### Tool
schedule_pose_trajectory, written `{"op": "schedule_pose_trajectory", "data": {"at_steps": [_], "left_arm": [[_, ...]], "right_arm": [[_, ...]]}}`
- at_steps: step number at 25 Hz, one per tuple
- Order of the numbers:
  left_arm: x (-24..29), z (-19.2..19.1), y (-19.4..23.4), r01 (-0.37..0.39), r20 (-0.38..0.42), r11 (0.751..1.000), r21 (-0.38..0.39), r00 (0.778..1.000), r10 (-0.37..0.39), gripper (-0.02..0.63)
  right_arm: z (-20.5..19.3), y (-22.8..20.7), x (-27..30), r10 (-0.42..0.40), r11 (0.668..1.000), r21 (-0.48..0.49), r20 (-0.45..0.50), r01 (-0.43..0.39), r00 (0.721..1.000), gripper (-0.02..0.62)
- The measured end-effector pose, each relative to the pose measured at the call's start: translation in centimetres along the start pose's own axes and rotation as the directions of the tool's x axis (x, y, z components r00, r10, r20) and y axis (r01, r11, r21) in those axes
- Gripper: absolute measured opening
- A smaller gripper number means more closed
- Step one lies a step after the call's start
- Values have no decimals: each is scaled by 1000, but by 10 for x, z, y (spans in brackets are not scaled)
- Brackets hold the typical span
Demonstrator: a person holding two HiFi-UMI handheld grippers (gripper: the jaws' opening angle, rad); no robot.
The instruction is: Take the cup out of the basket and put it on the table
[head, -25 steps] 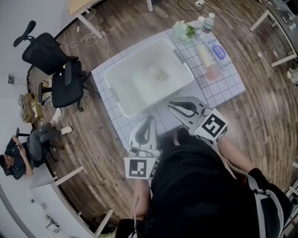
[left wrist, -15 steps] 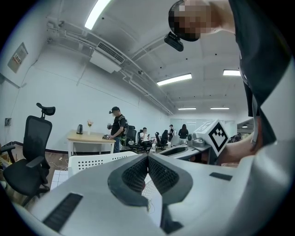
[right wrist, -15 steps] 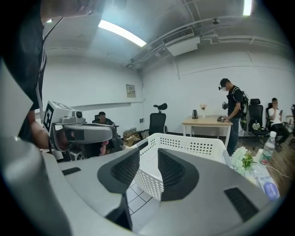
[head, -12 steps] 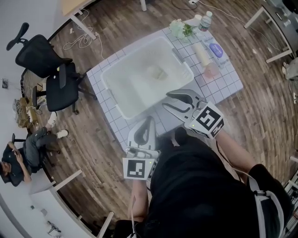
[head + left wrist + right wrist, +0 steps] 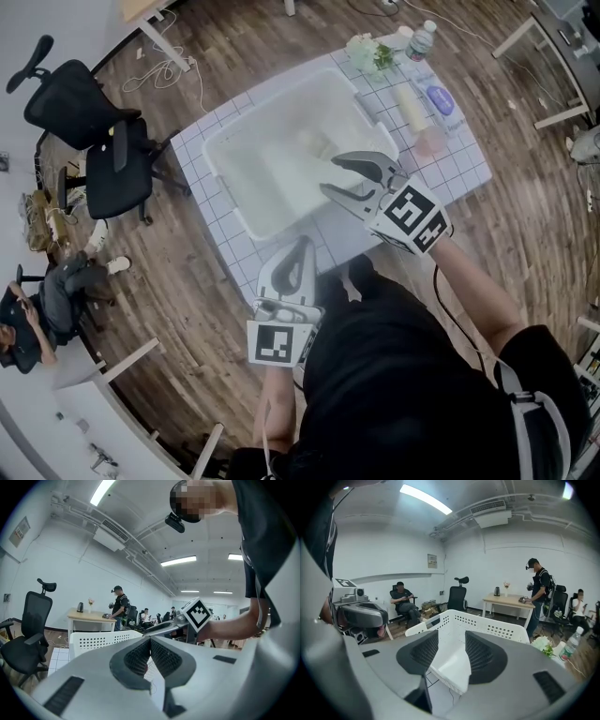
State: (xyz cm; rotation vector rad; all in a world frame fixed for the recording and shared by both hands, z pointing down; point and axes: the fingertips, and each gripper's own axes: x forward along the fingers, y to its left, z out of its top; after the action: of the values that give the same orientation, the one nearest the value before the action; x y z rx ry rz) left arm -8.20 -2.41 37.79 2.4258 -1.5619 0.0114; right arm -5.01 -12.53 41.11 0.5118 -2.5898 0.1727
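Head view, cup: the pale cup (image 5: pixel 314 142) lies inside the white basket (image 5: pixel 230 192), ahead of the right gripper (image 5: pixel 330 175), beyond the near wall.
Right gripper view, jaws: just been opening; apart, nothing between them.
Left gripper (image 5: pixel 300 242): pads together, empty, hanging back.
Doing it well: clear the rim, straddle the cup, then close.
Set-down: bare table (image 5: pixel 459 164), right of the tool.

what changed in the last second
The right gripper moved forward from over the near part of the table to the near rim of the basket. Its jaws have just been opening, with nothing gripped between them. The left gripper stayed low by the person's body, jaws together. The cup still lies in the basket.
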Motion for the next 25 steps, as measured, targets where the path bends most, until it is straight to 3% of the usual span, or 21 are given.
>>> {"op": "schedule_pose_trajectory", "data": {"at_steps": [7,18,25], "left_arm": [[1,-6,5,1,-14,1000,-13,1000,-1,9],[7,-12,13,-6,-35,1000,-22,999,5,9],[11,-13,21,-16,-33,999,-32,999,15,9]], "right_arm": [[-3,-23,27,-17,999,-29,-81,15,997,209],[-21,-68,77,-27,1000,6,-188,29,982,242],[-34,-86,104,18,998,56,-274,-3,961,261]]}}
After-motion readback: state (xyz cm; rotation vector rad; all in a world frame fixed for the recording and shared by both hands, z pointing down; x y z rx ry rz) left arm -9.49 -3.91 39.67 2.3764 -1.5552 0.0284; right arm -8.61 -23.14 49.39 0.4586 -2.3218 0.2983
